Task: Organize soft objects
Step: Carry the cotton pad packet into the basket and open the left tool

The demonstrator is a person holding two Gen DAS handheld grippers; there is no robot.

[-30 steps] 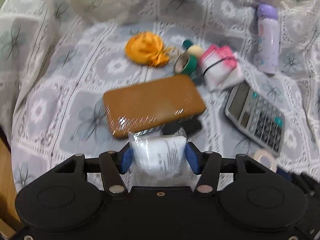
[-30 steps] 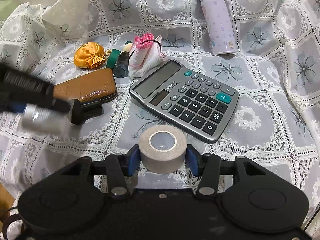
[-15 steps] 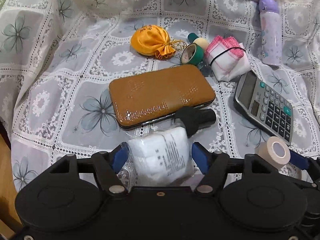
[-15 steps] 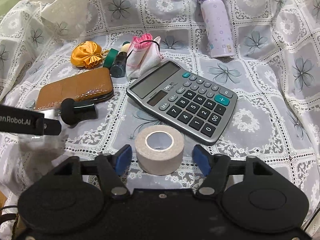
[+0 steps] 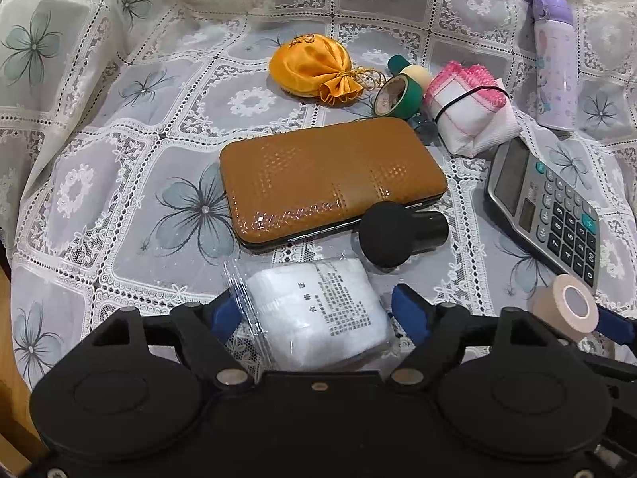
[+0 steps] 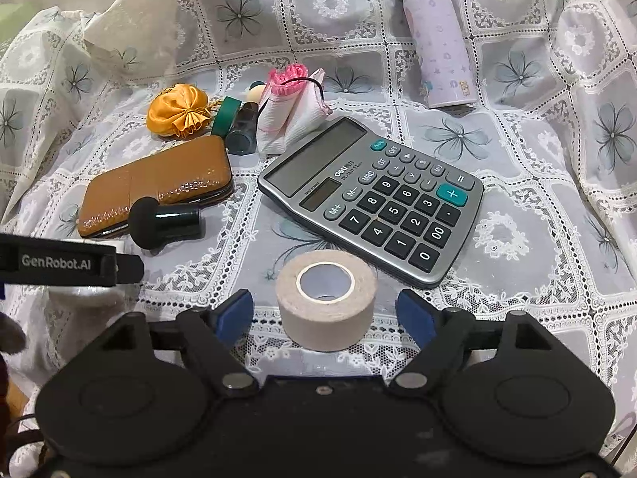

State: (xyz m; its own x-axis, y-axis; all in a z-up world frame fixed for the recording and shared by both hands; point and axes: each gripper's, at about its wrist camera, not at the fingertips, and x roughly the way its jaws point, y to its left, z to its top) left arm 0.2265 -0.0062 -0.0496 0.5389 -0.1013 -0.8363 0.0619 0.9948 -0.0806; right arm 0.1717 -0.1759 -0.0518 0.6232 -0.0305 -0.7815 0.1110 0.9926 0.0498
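Near cloth edge: both grippers, left (image 5: 314, 306) & right (image 6: 324, 312), opening, pads clear of gauze pack (image 5: 318, 314) & tape roll (image 6: 325, 298); withdrawal could snag pack's loose plastic.

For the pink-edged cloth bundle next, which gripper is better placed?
Neither is close, but the left gripper looks slightly better placed: the cloth bundle lies beyond the brown case. The right gripper would have to cross the calculator. Both are opening, fingers clear of their items.

A lace-covered surface (image 6: 517, 207) carries a calculator (image 6: 374, 195), tape roll (image 6: 325, 298), brown case (image 5: 330, 179) and bottle (image 6: 436, 36).
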